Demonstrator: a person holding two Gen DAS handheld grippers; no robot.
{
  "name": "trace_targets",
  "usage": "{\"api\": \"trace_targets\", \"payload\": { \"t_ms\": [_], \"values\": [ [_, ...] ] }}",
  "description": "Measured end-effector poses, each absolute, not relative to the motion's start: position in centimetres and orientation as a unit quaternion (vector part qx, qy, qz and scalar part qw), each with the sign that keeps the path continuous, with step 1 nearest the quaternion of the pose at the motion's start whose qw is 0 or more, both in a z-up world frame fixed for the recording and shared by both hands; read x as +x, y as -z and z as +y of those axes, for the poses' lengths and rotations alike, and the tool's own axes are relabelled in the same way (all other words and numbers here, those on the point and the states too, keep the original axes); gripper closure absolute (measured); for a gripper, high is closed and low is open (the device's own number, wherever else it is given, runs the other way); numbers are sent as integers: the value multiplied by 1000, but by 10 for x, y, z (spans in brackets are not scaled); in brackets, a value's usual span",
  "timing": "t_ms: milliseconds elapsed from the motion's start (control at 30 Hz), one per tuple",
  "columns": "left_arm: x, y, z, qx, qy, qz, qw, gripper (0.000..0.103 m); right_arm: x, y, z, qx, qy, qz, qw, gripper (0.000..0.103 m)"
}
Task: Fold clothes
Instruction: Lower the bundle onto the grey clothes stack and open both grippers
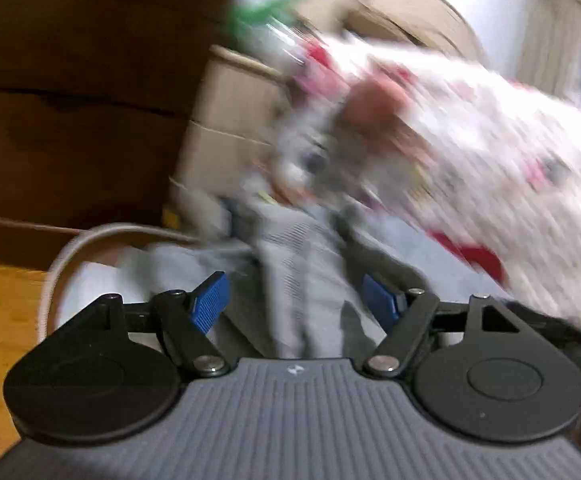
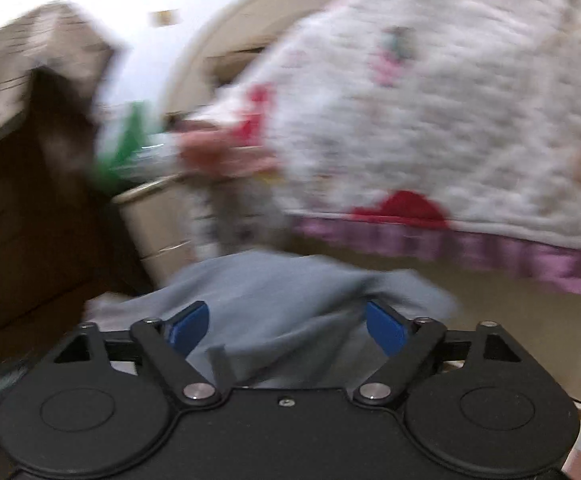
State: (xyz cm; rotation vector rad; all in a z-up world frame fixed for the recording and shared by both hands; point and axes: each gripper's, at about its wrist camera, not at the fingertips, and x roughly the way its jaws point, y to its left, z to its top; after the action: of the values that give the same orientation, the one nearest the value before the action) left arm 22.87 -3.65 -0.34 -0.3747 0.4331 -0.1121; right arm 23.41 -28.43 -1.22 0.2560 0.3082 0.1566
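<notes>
The left hand-held gripper [image 1: 296, 300] has its blue pads spread apart, with a fold of grey garment [image 1: 302, 264] lying between them, seemingly unpinched in the blur. The right hand-held gripper [image 2: 288, 326] also stands apart over the same grey cloth. Beyond, a white quilted sleeve [image 2: 430, 112] with red patches crosses above.

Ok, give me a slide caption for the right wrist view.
Right gripper, jaws apart, over blurred grey garment, with a white quilted blanket beyond.
</notes>
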Motion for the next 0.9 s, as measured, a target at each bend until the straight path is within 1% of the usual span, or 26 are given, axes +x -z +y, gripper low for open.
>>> {"api": "trace_targets", "payload": {
  "t_ms": [67,100,133,167,267,367,433,467,567,667,733,800,867,900],
  "values": [
    [225,-5,-40,-155,73,231,958,30,234,20,-264,87,-109,182,973,36],
    [227,-4,-40,-156,63,240,956,30,232,25,-258,88,-113,191,971,36],
    [229,-2,-40,-157,54,250,954,30,227,29,-254,101,-116,194,969,37],
    [231,0,-40,-158,44,260,952,27,223,33,-252,119,-128,197,965,37],
    [233,5,-32,-185,38,276,943,26,211,41,-246,162,-178,215,946,36],
    [229,6,-26,-210,37,277,937,27,199,47,-236,143,-216,254,932,36],
    [229,6,-31,-200,35,281,938,27,188,50,-234,129,-235,271,925,37],
    [231,7,-36,-192,34,286,938,27,182,50,-234,124,-236,277,923,36],
    [228,5,-45,-191,23,297,935,26,158,45,-251,131,-193,286,929,33],
    [214,0,-48,-194,21,313,929,26,132,31,-265,109,-145,287,941,32],
    [198,-7,-54,-164,15,312,936,26,111,21,-273,111,-130,283,944,31],
    [177,-13,-62,-139,21,309,940,22,88,14,-277,121,-127,273,946,25],
    [160,-16,-72,-130,57,319,937,18,70,6,-278,119,-113,270,949,24],
    [152,-17,-78,-120,70,326,935,18,62,3,-277,117,-106,269,950,24]
  ]
}}
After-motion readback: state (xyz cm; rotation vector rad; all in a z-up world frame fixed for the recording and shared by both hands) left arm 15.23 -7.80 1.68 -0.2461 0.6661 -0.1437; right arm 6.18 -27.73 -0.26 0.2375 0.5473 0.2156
